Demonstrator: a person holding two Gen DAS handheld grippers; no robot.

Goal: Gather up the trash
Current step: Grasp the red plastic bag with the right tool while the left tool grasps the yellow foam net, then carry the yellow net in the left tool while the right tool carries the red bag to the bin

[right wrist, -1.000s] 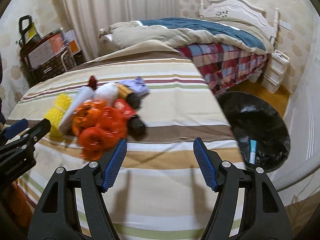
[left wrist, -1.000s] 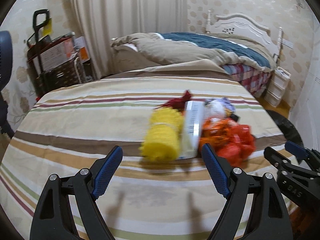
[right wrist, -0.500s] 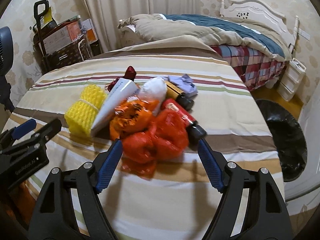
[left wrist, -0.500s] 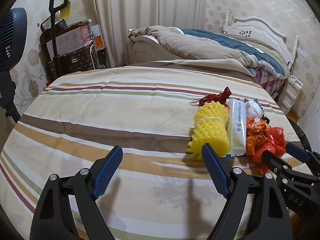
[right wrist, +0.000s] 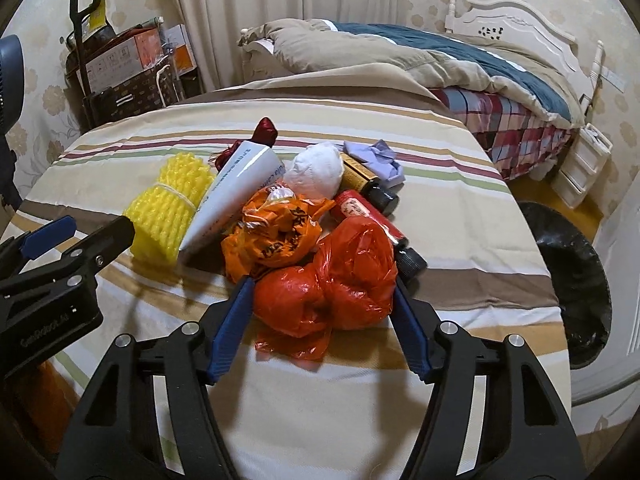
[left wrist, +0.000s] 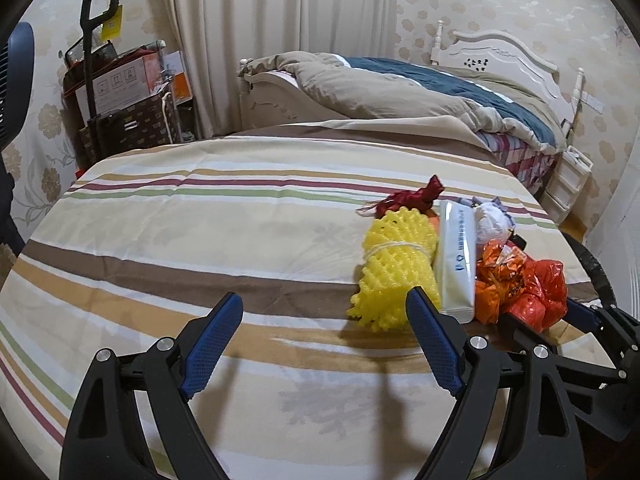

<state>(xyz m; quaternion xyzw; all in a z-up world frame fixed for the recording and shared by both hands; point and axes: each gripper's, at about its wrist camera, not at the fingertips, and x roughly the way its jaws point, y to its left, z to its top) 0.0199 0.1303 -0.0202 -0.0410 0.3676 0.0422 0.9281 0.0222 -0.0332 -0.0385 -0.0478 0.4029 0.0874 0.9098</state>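
— Red, crumpled plastic bag (right wrist: 332, 280) lies between the jaws of my right gripper (right wrist: 322, 318), at the near end of the trash heap on the striped bedsheet (right wrist: 460, 216). The jaws are closing on it now, but I cannot tell if the pads already press it.

— So which step is this?

— I think it is the first pick. My left gripper (left wrist: 320, 340) is open and holds nothing; its jaws are opening a little more, over bare sheet, just beside the yellow foam net roll (left wrist: 394, 268).

— And what does the next move need?

— A firm pinch on the soft bag, then a lift clear of the orange printed bag (right wrist: 276, 236) and the red bottle with black cap (right wrist: 380, 228), which touch it.

— Is there room?

— Yes. The sheet's right edge is near, and the black-lined round bin (right wrist: 576, 276) stands just past it, lower, with nothing in the way.
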